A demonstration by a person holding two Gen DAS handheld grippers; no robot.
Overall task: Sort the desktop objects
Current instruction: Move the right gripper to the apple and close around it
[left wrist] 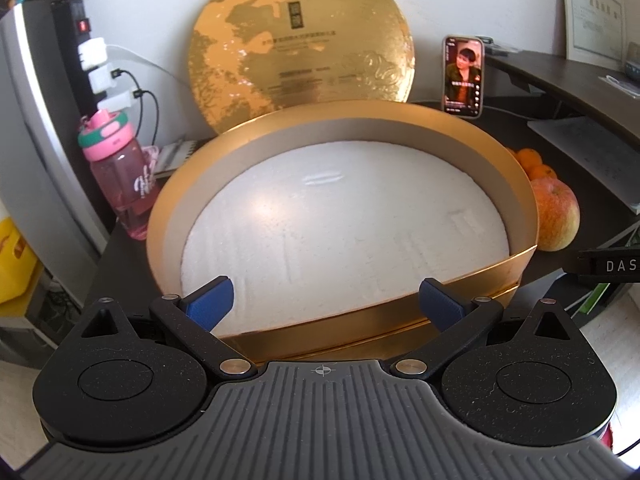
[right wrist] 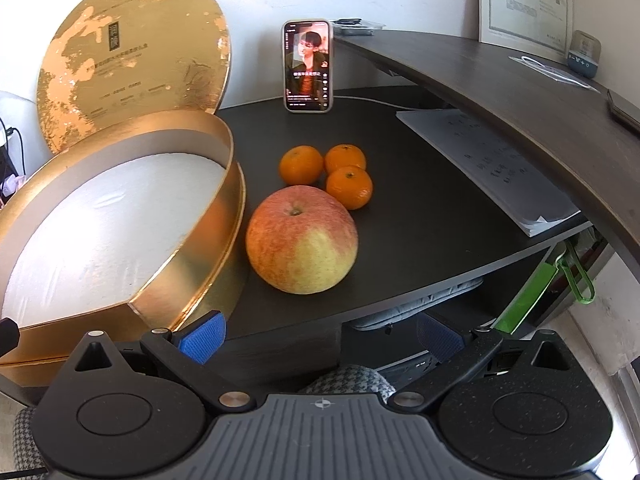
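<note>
Step in hand, as I judge it: approach, before the first pick. No fruit is in the gold round box (right wrist: 192, 280) yet; its white liner is bare.

Left claw (left wrist: 326, 304): jaws wide, holding nothing. It hovers over the near rim of the box, which fills its view from 10 to 2 o'clock. The gold lid (left wrist: 302, 40) leans upright against the wall at 12 o'clock.

Right claw (right wrist: 320, 338): jaws wide, holding nothing, positioned off the near edge of the worktop (right wrist: 420, 208).

Task objects, right wrist view:
- The apple (right wrist: 301, 239) lies at 12 o'clock from the right claw, near, just beside the box wall; I cannot tell whether they touch.
- Three tangerines (right wrist: 349, 186) sit clustered just behind the apple, toward 12 to 1 o'clock.
- The phone (right wrist: 307, 66) stands at the back of the worktop, well apart.

Next move, in my judgement: I advance the right claw straight ahead, straddle the apple with the jaws kept wide, then close. The apple is broad and round, so a centred grip is required to prevent it rolling into the tangerines
</note>
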